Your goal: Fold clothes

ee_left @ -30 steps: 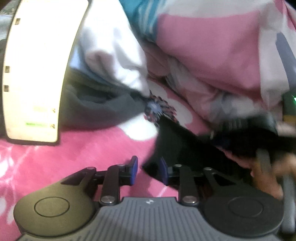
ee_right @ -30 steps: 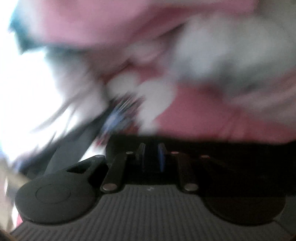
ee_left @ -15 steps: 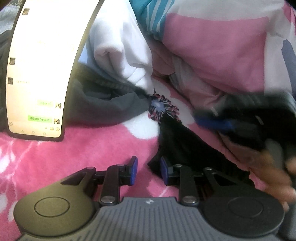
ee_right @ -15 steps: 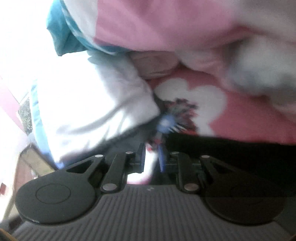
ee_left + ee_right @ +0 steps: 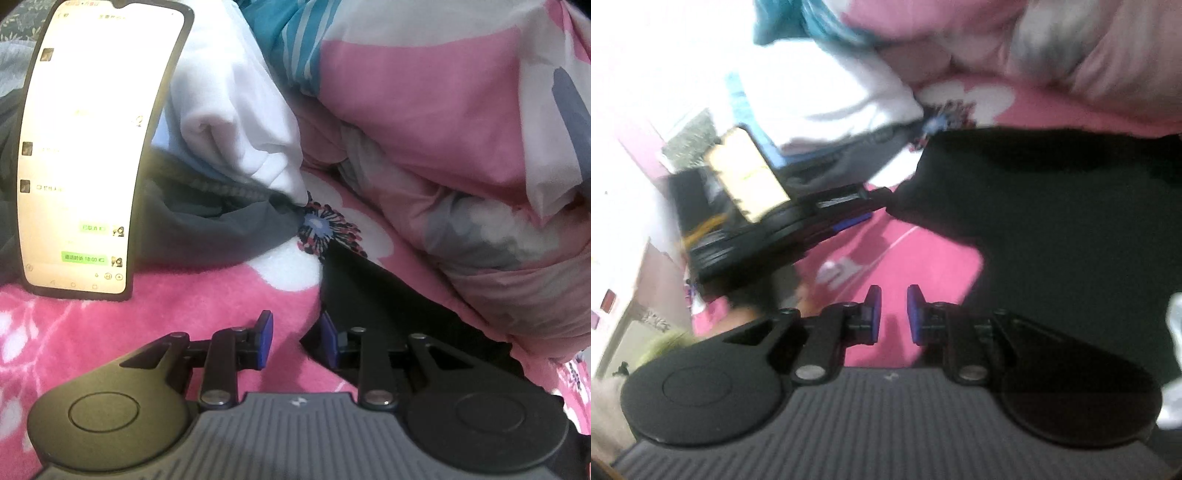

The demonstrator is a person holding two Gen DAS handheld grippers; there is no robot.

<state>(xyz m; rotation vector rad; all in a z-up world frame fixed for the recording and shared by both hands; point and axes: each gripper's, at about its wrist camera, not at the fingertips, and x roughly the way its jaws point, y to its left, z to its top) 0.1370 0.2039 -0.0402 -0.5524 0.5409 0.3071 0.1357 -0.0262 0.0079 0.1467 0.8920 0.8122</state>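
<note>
A black garment [image 5: 373,306] lies spread on the pink flowered blanket [image 5: 166,317]. Its near corner rests against the right pad of my left gripper [image 5: 295,339]. That gripper is open, and only blanket shows in the gap. In the right wrist view the black garment [image 5: 1052,206] fills the right side. My right gripper [image 5: 892,314] hovers beside its left edge over the blanket [image 5: 912,266], its blue pads a narrow gap apart with nothing between them. The left gripper [image 5: 846,221] shows there at the left, blurred, pointing at the garment's corner.
A lit phone [image 5: 92,147] stands at the left against a pile with a white garment [image 5: 236,110] and a dark grey one [image 5: 221,232]. A bunched pink, white and teal quilt [image 5: 424,110] walls off the back and right. Room furniture shows blurred at far left [image 5: 646,295].
The right gripper and the hand holding it, seen at the right of the left wrist view, have swept out of it. The right wrist view has shifted to show the left gripper. The left gripper stayed put.
</note>
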